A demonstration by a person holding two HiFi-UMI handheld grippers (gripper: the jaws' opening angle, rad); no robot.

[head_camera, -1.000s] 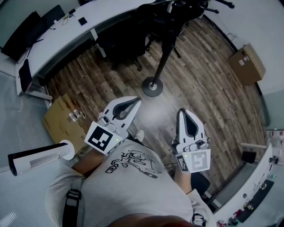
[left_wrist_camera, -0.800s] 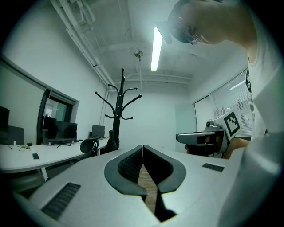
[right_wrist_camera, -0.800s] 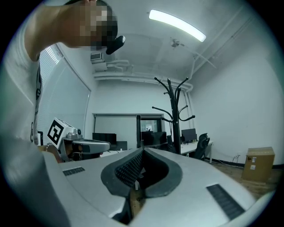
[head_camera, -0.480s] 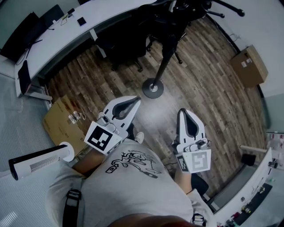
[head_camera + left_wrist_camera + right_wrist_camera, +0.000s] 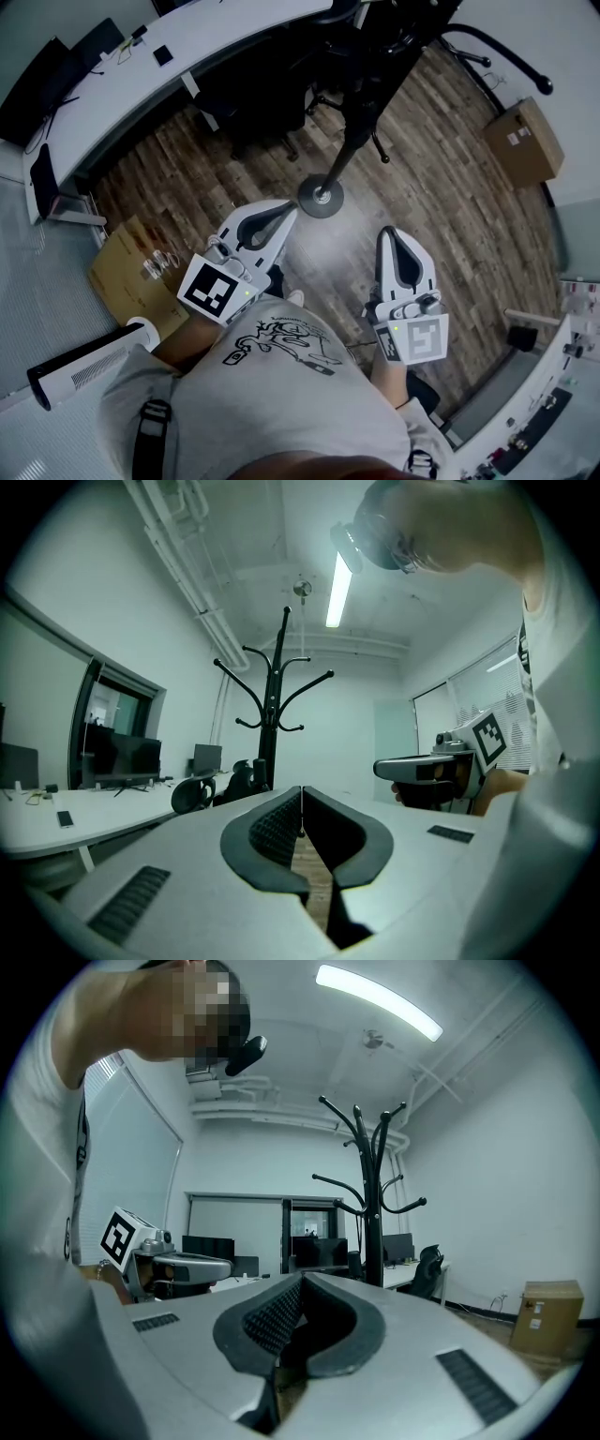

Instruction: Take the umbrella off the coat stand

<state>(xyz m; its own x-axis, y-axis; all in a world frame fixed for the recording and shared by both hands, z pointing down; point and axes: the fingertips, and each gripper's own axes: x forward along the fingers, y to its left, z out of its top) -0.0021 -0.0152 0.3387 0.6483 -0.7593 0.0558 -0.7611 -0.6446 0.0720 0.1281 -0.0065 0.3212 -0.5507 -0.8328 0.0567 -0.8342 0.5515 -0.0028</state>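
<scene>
The tall black coat stand (image 5: pixel 322 193) with curved hooks stands well ahead of the left gripper (image 5: pixel 291 210) and right gripper (image 5: pixel 386 232). Both are clenched, empty.

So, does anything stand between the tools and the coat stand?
Nothing visible does: only wood floor lies between the left tool, the right tool and the coat stand.

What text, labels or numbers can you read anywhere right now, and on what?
None can be read.
T-shirt print: lettering too blurred.
Label on cardboard box: too small.
Cubes on left gripper and right gripper: square markers only, no words.
</scene>
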